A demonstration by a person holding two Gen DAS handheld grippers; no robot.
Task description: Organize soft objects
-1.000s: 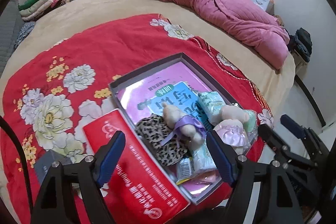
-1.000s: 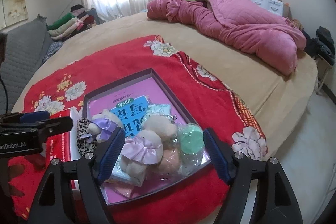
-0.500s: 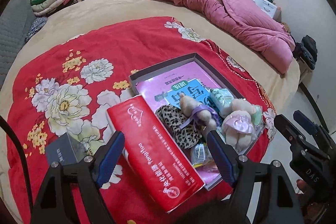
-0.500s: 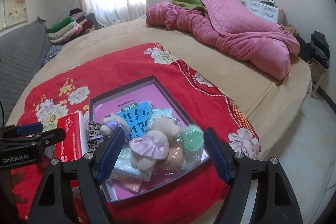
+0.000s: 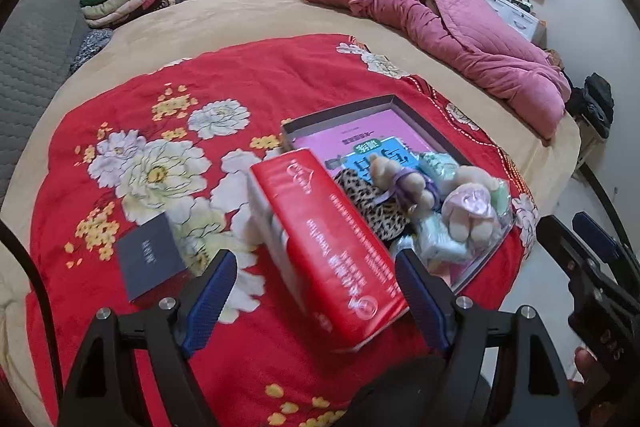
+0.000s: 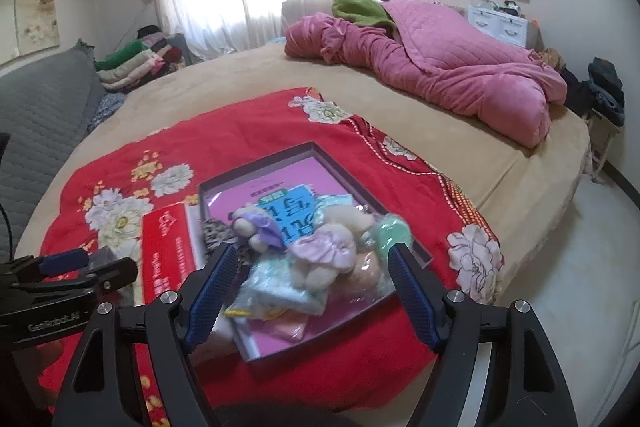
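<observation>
Both grippers hover with jaws apart, holding nothing; the left gripper [image 5: 316, 291] frames the red tissue pack [image 5: 324, 243], probably its target. The right gripper [image 6: 312, 291] hangs over the soft toys [image 6: 320, 247] heaped in the tray [image 6: 404, 227] on the bed.

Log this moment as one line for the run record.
left gripper: open, over red pack | right gripper: open, empty, above tray | plush toys: in tray

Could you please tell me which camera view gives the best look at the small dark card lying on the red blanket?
The left wrist view: the dark card lies whole and unobstructed left of the red pack. In the right wrist view, the left claw covers most of it.
</observation>
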